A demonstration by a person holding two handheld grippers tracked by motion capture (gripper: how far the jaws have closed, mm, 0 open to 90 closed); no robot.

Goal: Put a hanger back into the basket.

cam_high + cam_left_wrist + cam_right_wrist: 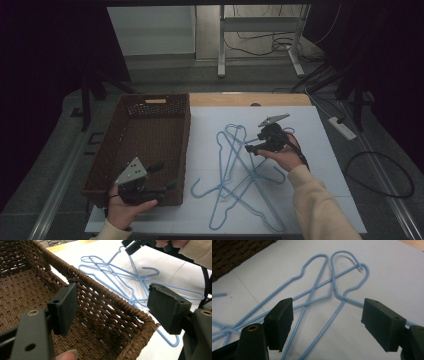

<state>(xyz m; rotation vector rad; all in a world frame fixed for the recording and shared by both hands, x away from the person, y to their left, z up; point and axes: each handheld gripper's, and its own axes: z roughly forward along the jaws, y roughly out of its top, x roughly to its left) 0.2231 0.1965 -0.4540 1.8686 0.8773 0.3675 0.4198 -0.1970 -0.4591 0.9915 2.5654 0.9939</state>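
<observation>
While we are looking down on the table, these lines give what we are seeing.

Hangers: we are seeing a tangle of pale blue wire hangers (240, 170) lying crossed over one another on the white sheet (320, 150), right of the basket and toward the middle of the table (225, 99).
Hooks: in the right gripper view the hangers (322, 287) are lying flat, two hook ends curling side by side at the far end, the wires crossing just ahead of the jaws.
Right tool: we are holding the right tool (256, 145) over the far part of the pile; its jaws are standing wide apart with wires running below the gap, and no pad is pressing on a wire.
Left tool: we are holding the left tool (161, 176) at the near right corner of the basket; its jaws are gaping wide, one over the inside and one beyond the rim, gripping nothing.
Basket: we are seeing a brown woven basket (150, 107) sitting at the table's left side, just beside the hangers.
</observation>
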